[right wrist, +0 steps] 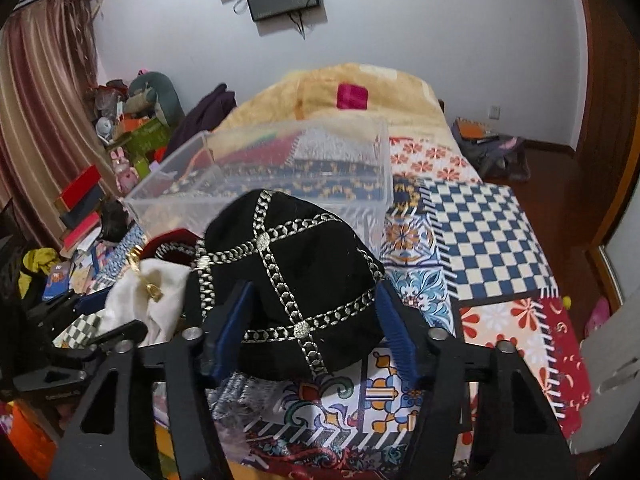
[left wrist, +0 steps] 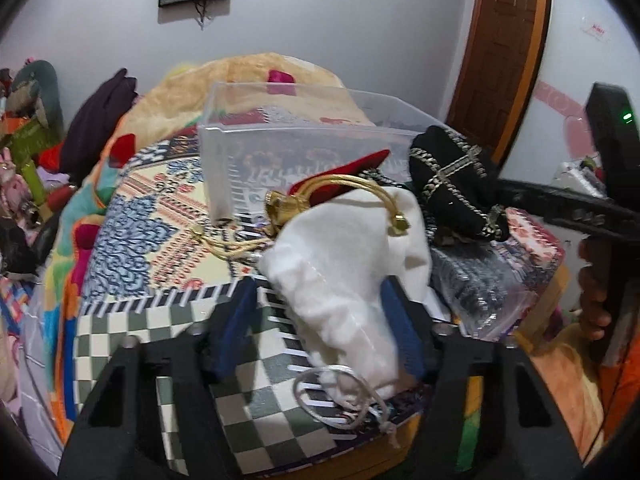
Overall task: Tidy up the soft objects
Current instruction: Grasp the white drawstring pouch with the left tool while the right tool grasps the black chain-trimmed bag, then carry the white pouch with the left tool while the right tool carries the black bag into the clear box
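A white drawstring pouch [left wrist: 348, 264] lies on the patterned bedspread between the pads of my left gripper [left wrist: 320, 320], which stands open around it; the right pad touches the cloth. A red pouch with gold cord [left wrist: 340, 178] lies just beyond it. A black embroidered cap [right wrist: 296, 276] sits between the pads of my right gripper [right wrist: 312, 320], which is open around it. The cap also shows in the left wrist view [left wrist: 452, 184]. The white pouch shows left of the cap in the right wrist view [right wrist: 140, 300].
A clear plastic bin [left wrist: 296, 148] stands on the bed behind the pouches, also in the right wrist view [right wrist: 280, 176]. A clear bag of patterned fabric [left wrist: 500, 280] lies right. Clutter lines the bed's left side [right wrist: 100, 168].
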Tool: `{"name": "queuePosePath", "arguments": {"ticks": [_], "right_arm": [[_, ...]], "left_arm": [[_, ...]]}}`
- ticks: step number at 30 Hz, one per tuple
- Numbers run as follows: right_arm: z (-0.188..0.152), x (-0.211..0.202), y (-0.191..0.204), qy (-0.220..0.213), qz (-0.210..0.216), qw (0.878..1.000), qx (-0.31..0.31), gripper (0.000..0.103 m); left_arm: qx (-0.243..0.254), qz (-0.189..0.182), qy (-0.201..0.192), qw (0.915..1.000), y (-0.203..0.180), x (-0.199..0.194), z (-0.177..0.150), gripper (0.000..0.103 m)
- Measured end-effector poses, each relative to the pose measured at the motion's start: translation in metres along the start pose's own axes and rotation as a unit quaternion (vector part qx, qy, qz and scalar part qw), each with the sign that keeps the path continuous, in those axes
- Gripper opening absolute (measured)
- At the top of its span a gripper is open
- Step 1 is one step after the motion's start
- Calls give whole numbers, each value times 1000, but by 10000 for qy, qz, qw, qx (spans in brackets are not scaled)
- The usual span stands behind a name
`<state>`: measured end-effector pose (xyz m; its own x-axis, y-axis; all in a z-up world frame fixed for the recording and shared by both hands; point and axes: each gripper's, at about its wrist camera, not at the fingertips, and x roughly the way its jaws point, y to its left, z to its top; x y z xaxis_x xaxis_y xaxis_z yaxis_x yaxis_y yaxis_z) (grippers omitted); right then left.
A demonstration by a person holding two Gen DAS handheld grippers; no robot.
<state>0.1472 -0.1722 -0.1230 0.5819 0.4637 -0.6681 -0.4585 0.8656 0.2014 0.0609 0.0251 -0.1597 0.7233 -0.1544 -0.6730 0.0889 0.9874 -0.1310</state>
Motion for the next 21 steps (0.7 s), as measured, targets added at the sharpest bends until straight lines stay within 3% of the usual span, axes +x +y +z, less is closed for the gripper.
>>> {"name": "queuePosePath", "arguments": {"ticks": [5, 8, 13, 21], "right_arm": [[0, 1, 1, -33, -27, 10000, -24, 33], [2, -3, 2, -122, 20, 9999, -47, 22], [5, -15, 5, -331, 74, 9994, -95, 14], [15, -46, 17, -772, 125, 9967, -235, 12]], "left_arm": [[13, -167, -36, 9999, -6, -6, 2, 20], [44, -162, -111, 9998, -9, -14, 3, 13], [155, -149, -472, 9987, -14, -42, 13, 11], [157, -35, -1025, 9946, -12, -82, 33, 11]]}}
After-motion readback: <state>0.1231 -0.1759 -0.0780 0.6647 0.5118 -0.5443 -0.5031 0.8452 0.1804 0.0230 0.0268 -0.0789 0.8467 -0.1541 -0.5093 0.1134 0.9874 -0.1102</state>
